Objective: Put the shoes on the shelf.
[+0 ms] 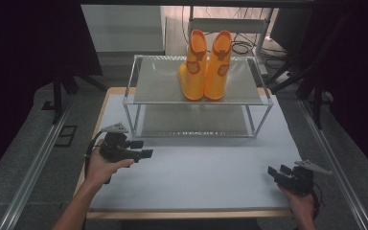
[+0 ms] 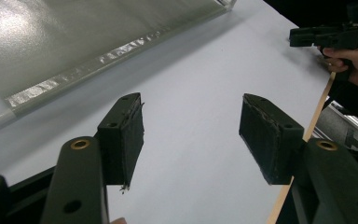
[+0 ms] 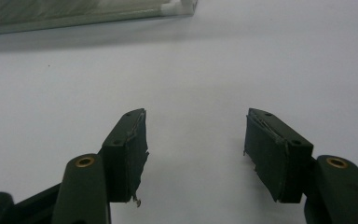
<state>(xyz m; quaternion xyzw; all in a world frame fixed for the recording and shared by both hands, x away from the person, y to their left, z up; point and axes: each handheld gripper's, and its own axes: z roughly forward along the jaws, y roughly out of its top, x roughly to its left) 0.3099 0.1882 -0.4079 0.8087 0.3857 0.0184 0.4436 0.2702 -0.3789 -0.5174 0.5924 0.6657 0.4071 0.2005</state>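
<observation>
Left tool (image 1: 143, 149): jaws apart, empty, near rack (image 1: 197, 99).
Right tool (image 1: 276, 171): jaws apart, empty, well clear of rack.
Boots (image 1: 205, 67): atop rack.

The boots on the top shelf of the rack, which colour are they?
The boots are yellow-orange with darker orange trim and round patches, seen best in the high view.

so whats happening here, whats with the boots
A person holds a two-jaw gripper in each hand over a white table. Both the left gripper and the right gripper are open and hold nothing. A pair of orange rubber boots stands upright, side by side, on the top shelf of a metal rack at the far side of the table, untouched.
</observation>
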